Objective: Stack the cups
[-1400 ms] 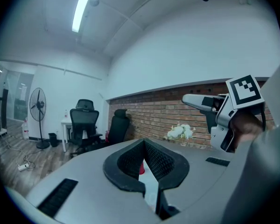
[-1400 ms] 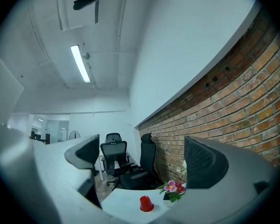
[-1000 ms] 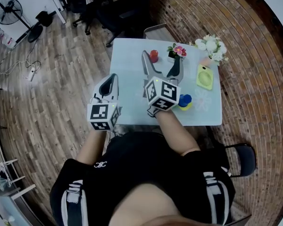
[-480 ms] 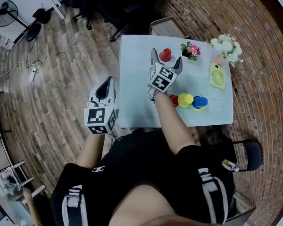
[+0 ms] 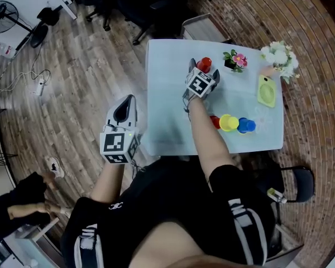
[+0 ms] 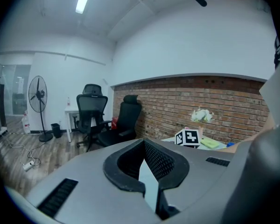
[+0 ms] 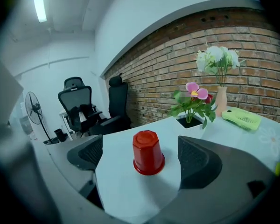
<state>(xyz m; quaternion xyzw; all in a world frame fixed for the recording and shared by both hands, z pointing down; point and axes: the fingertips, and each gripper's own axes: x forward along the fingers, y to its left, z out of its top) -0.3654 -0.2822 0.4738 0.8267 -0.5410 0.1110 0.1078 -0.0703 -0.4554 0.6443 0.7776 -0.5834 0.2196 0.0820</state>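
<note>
While its jaws have just been closing slightly, the right claw (image 7: 141,157) stands wide around an upturned red cup (image 7: 148,149) on the worktop (image 7: 130,190), not touching it. Beyond, a pot (image 7: 189,121) holds a pink flower. Only the head view shows the second red cup (image 5: 214,121), yellow cup (image 5: 229,123) and blue cup (image 5: 246,125) beside the forearm. It also shows the left claw (image 5: 128,100), shut and empty, off the worktop's edge. A second ago the right claw was nearer the person.

a pale desk (image 5: 167,110) carries a potted pink flower (image 5: 235,60), a vase of white flowers (image 5: 280,54) and a flat light-green object (image 5: 266,91) along its far right side. 2 black office chairs (image 6: 92,111) and a standing fan (image 6: 37,94) stand on the wooden floor (image 5: 72,82) by a brick wall (image 6: 186,97).
</note>
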